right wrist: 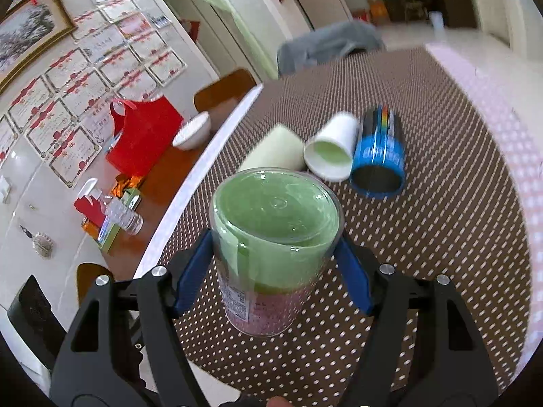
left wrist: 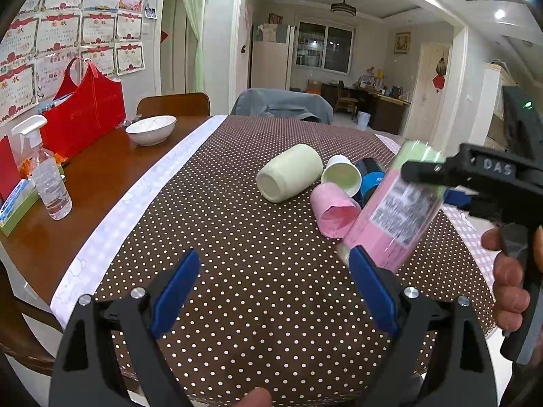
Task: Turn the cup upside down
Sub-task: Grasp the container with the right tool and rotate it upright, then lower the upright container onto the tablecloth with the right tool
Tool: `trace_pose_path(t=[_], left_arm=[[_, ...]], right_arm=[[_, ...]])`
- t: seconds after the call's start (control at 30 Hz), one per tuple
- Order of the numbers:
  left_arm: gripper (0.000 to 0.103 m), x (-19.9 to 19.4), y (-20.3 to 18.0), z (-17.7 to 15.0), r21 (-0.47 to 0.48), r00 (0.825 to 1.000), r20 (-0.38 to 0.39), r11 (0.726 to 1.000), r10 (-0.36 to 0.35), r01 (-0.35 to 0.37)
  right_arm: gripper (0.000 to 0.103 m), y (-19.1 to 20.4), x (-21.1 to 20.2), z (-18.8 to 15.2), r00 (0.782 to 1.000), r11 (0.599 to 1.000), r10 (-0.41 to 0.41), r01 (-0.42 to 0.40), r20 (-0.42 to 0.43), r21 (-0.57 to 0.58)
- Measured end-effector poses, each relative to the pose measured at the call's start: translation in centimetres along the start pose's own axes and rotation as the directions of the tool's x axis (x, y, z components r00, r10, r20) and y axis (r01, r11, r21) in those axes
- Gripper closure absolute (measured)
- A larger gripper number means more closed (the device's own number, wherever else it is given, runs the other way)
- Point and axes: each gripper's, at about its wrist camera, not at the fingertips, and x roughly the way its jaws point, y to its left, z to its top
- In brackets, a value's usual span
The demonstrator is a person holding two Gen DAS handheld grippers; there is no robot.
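Note:
My right gripper (right wrist: 275, 264) is shut on a clear plastic cup (right wrist: 271, 237) with a green and pink lining and a printed label. It holds the cup tilted above the polka-dot tablecloth (right wrist: 441, 237). In the left wrist view the same cup (left wrist: 397, 210) hangs slanted at the right, in the right gripper (left wrist: 424, 176). My left gripper (left wrist: 275, 288) is open and empty, low over the cloth, left of the cup.
Several cups lie on their sides mid-table: a cream one (left wrist: 288, 176), a white one (left wrist: 341, 173), a pink one (left wrist: 334, 210), a blue one (right wrist: 378, 156). A white bowl (left wrist: 151, 129), a red bag (left wrist: 85, 108) and a spray bottle (left wrist: 47, 176) stand at the left.

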Motion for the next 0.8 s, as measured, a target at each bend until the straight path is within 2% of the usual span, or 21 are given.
trace_pose_path(t=[0.07,0.17,0.33,0.43,0.8], left_arm=[[0.015,-0.2,-0.1,0.1,0.001,1.0,0.004,1.0,0.002,-0.002],[0.015,-0.4,-0.3,0.2,-0.001,1.0,0.01,1.0,0.001,-0.001],[0.015,-0.7,-0.7,0.2,-0.003,1.0,0.017,1.0,-0.012,0.012],[0.015,-0.8,-0.9,0.2,-0.001,1.0,0.017,1.0,-0.013,0.013],[0.015,-0.8,-0.8,0.4,-0.013,1.0,0.015,1.0,-0.002,0.003]], right_arm=[[0.033,0.8,-0.9,0.2,0.998,0.998,-0.034,0.037,0.057,-0.056],[0.033,2.1,-2.3,0.0,0.983,0.98,-0.093,0.118,0.156,-0.159],[0.033,3.1,-2.5,-0.9,0.962,0.941,-0.133,0.198,0.238,-0.276],[0.033,3.1,-1.6,-1.5,0.959,0.925,-0.147,0.22,0.243,-0.31],[0.033,2.4,1.7,-2.9,0.965,0.905,-0.174,0.235,0.195,-0.356]])
